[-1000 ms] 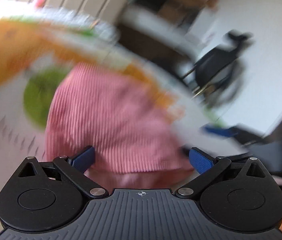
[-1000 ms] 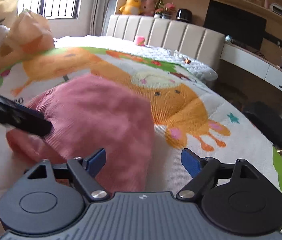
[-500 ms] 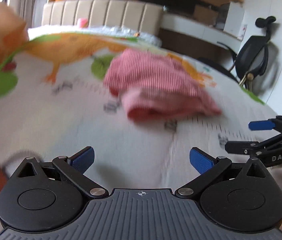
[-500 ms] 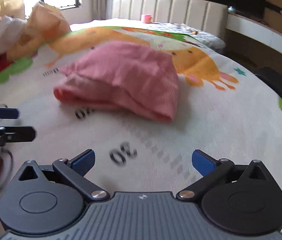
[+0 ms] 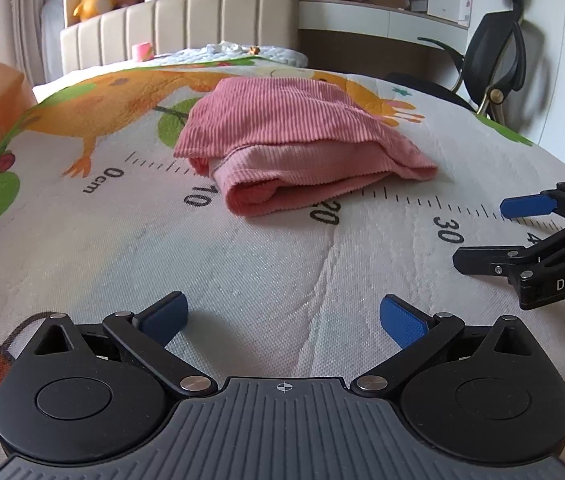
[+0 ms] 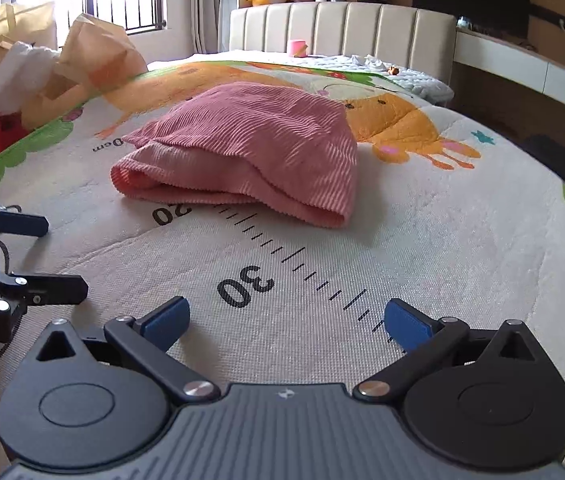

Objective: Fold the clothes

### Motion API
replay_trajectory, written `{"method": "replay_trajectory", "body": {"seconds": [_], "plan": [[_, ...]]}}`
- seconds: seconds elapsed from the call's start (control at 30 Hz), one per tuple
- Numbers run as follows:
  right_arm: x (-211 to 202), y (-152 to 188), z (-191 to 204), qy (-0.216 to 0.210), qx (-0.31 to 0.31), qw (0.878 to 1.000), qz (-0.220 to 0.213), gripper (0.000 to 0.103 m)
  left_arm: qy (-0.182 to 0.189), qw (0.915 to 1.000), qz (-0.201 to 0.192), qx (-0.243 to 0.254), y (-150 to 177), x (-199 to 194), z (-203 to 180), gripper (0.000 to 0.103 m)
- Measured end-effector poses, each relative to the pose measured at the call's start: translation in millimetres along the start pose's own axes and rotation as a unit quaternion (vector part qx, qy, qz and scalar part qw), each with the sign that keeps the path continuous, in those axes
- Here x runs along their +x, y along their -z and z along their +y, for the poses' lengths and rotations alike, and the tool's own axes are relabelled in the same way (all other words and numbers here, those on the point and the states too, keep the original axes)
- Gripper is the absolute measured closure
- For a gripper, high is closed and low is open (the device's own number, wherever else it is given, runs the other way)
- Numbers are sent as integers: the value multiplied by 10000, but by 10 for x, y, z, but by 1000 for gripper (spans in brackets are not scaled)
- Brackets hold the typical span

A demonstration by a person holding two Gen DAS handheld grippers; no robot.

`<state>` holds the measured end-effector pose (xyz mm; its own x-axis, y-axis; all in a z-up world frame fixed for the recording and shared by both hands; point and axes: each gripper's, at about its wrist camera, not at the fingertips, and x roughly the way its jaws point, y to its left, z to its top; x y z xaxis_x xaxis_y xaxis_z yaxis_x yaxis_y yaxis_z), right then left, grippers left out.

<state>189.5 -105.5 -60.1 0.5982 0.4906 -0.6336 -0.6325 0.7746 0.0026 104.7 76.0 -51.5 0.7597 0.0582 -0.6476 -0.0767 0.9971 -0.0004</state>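
Now both tongs are off the garment and backed away toward the near edge of the bed; a second ago the left tongs [image 5: 282,316] were right over the pink cloth and the right tongs [image 6: 286,318] hung close beside it; both views have since pulled back and settled; jaws on both stand wide, released, nothing between them; right jaws have just finished spreading to full.

Garment [image 5: 294,148] lies folded on the mat [image 5: 282,280], a compact pink ribbed bundle, layers stacked, folded edge facing the cameras, sitting across the printed ruler near the 20 mark; reads as this piece done, or one tidy-up short; top layer overhangs a bit on the right side.

Around: bags and clothes pile [image 6: 42,64] at the left edge of the bed, likely the next pieces; headboard [image 6: 342,28] behind, plush toys on the shelf above; office chair [image 5: 498,56] off to the right, clear of the bed; small pink cup [image 6: 297,47] near the headboard.

Obstructions: none between tongs and garment; the two tongs sit side by side, near each other, apart; watch for a clash if both swing left to the pile.
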Motion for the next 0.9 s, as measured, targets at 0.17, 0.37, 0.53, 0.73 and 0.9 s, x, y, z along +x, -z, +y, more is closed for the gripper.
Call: {"method": "replay_trajectory", "body": {"seconds": [0.17,0.37,0.53,0.73,0.9], "plan": [[-2,-4,-9,-15,11,10000,3,0,16,10000,-2,-8,1,-4,5,0],[-3,2,4,11,7,10000,1,0,72,10000,-24,-56,2,-12,26,0],[5,-3,1,0,6,10000,3,0,87,9999,-28,-76,0,-18,36,0],[2,-1,-7,-10,16,10000,1,0,55,10000,-13,-40,-1,-9,25,0],[1,3,-5,-10,10,10000,1,0,26,10000,-1,-5,1,-4,17,0]]}}
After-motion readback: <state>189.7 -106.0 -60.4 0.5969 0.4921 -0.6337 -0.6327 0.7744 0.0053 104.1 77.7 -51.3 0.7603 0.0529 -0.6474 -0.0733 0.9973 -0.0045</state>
